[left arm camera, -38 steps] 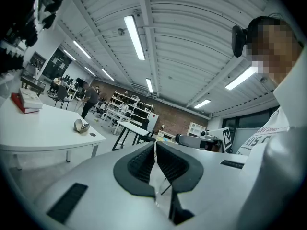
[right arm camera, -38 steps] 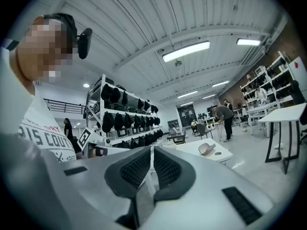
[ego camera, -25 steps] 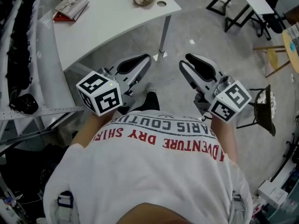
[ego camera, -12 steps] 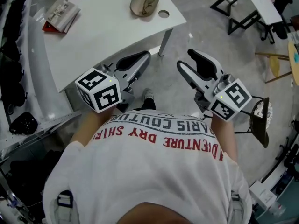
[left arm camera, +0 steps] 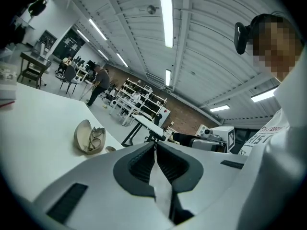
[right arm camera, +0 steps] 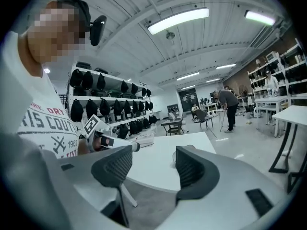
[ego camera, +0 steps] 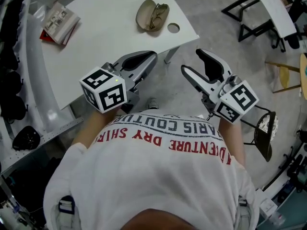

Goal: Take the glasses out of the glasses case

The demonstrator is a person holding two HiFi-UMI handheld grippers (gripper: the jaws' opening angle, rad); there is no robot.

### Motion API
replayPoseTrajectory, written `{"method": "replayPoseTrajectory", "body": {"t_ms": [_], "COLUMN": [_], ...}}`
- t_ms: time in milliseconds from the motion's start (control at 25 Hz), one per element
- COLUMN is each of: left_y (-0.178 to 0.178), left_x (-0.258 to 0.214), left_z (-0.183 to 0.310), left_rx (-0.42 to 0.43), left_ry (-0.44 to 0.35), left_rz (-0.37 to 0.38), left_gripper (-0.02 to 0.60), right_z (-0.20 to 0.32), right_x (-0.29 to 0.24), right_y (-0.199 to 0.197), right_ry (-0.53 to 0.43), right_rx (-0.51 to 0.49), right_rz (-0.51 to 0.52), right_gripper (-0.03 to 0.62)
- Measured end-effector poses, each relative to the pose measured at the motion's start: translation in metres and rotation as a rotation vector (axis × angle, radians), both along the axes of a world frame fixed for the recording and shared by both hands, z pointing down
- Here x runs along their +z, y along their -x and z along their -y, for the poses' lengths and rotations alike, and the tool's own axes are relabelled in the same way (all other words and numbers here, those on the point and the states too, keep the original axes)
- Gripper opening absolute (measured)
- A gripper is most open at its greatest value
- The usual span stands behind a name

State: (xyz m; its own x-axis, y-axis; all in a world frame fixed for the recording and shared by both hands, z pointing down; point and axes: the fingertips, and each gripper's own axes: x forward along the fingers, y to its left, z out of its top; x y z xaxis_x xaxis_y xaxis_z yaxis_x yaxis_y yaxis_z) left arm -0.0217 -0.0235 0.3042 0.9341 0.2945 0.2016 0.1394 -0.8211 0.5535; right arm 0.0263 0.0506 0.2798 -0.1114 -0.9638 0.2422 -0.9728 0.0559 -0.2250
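An open beige glasses case (ego camera: 151, 16) lies on the white table (ego camera: 110, 37) with the glasses (ego camera: 159, 13) resting in it. The left gripper view shows the case (left arm camera: 89, 137) ahead and to the left. My left gripper (ego camera: 152, 55) is shut and empty, held at the table's near edge, well short of the case. My right gripper (ego camera: 192, 61) hangs off the table's corner over the floor. Its jaws are opening and nothing is between them (right arm camera: 153, 152). Neither gripper touches the case.
A booklet with a red cover (ego camera: 58, 19) lies at the table's far left. A round hole (ego camera: 173, 28) sits in the tabletop beside the case. A table leg (ego camera: 169, 56) stands between the grippers. A stool (ego camera: 264, 128) is at the right, black bags on shelves (ego camera: 9, 56) at the left.
Both grippers have moved toward the table, and the case now lies nearer to them. The right jaws have spread wider. The left jaws have stayed shut.
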Motion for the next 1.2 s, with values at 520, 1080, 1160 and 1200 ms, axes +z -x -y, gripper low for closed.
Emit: {"method": "replayPoseTrajectory", "body": {"t_ms": [520, 1080, 1160, 1200], "left_y": [-0.021, -0.057, -0.065, -0.070], "left_x": [0.005, 0.002, 0.001, 0.001], "left_z": [0.029, 0.075, 0.082, 0.086], "left_rx": [-0.037, -0.205, -0.236, -0.249], "left_ry": [-0.017, -0.036, -0.029, -0.026], "left_rz": [0.005, 0.030, 0.029, 0.030], "left_gripper": [0.035, 0.035, 0.035, 0.035], "right_z": [0.035, 0.091, 0.100, 0.104], "right_x": [0.006, 0.008, 0.010, 0.010], "right_y": [-0.028, -0.078, -0.086, -0.091], "right_ry": [0.030, 0.024, 0.033, 0.037], "right_rx": [-0.057, -0.239, -0.274, -0.288], "right_rz": [-0.081, -0.077, -0.078, -0.079], "right_gripper": [0.299, 0.299, 0.299, 0.299]}}
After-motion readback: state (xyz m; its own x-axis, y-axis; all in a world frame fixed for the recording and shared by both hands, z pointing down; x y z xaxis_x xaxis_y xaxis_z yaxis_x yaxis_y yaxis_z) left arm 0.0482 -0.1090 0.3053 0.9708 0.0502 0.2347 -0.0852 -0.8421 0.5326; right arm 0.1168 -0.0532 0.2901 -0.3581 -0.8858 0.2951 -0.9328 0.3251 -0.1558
